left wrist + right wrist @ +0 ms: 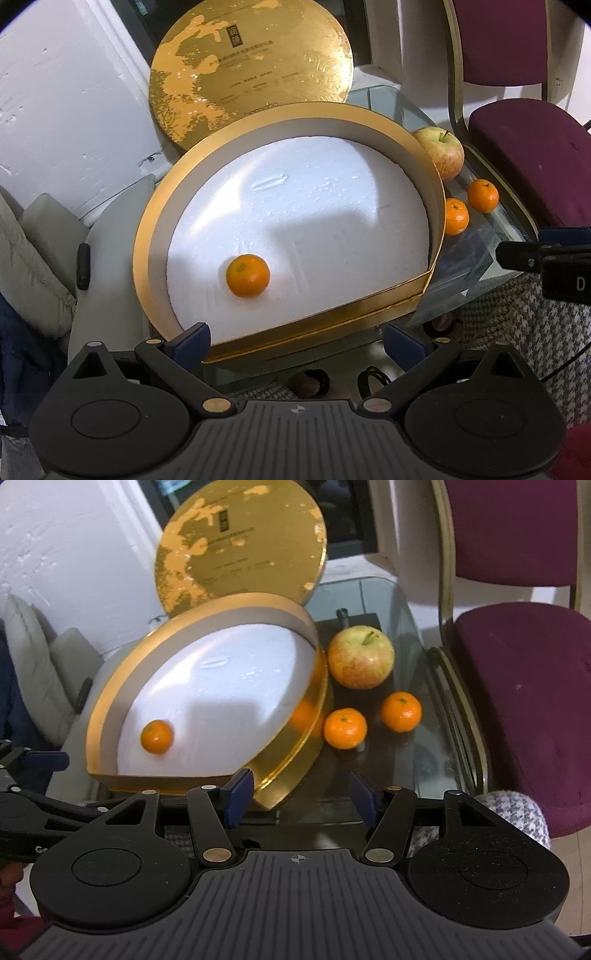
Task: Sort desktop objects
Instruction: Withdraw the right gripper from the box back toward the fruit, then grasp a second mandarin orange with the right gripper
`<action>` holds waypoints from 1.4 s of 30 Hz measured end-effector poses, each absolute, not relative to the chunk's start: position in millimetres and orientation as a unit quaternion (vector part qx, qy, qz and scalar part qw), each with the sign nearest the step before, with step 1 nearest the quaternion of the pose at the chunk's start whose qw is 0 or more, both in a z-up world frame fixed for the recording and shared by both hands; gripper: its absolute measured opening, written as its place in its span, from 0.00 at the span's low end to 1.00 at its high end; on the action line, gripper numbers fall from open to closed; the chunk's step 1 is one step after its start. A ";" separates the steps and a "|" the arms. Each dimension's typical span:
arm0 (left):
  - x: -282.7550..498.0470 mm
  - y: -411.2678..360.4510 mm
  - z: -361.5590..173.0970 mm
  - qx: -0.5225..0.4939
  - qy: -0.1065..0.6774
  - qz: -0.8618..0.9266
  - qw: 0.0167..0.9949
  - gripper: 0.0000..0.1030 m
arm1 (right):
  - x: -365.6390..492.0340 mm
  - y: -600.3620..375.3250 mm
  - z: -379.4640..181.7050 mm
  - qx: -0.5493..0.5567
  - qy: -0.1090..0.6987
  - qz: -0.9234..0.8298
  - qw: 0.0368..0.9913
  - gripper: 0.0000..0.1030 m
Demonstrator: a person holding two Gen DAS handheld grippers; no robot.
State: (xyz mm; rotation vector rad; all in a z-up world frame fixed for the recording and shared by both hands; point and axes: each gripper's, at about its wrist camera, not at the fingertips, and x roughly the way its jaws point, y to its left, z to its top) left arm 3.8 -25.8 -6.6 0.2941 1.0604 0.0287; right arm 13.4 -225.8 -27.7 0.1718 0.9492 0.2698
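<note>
A round gold box [437, 206] [99, 716] with a white foam floor stands on a glass table. One tangerine [247, 275] [157, 736] lies inside it. To the box's right on the glass sit an apple [441, 152] [361, 656] and two more tangerines [456, 216] [345, 728], [482, 195] [401, 711]. My left gripper [297, 341] is open over the box's near rim, nothing between its fingers. My right gripper [302, 798] is open too, held near the box's front right edge, short of the loose tangerines.
The box's gold lid [251, 66] [240, 542] leans upright behind it against the wall. A maroon chair [535, 155] [524, 686] stands close on the right of the glass table [417, 760]. Grey cushions [33, 251] lie at the left.
</note>
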 end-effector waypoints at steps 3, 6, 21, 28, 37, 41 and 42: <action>9.4 -29.8 -8.2 0.143 0.504 0.010 0.852 0.98 | 20.0 -234.9 -32.6 0.088 0.455 0.114 0.879 0.61; 15.6 -32.0 -10.2 0.141 0.506 0.010 0.851 0.98 | 28.3 -243.9 -36.4 0.086 0.447 0.097 0.885 0.61; 42.1 -34.6 -22.1 0.131 0.515 0.023 0.847 0.98 | 91.9 -268.8 -75.9 0.083 0.459 0.058 0.883 0.60; 49.0 -30.6 -30.4 0.129 0.528 0.029 0.839 0.98 | 117.7 -270.2 -96.8 0.084 0.472 0.053 0.876 0.60; 55.6 -29.5 -36.8 0.126 0.538 0.031 0.833 0.98 | 138.2 -266.0 -111.0 0.083 0.483 0.052 0.870 0.60; 57.4 -30.1 -37.6 0.126 0.539 0.030 0.833 0.98 | 141.9 -264.0 -115.1 0.079 0.490 0.051 0.867 0.59; 57.6 -30.2 -37.6 0.126 0.538 0.029 0.833 0.98 | 142.7 -263.7 -116.3 0.079 0.491 0.051 0.866 0.59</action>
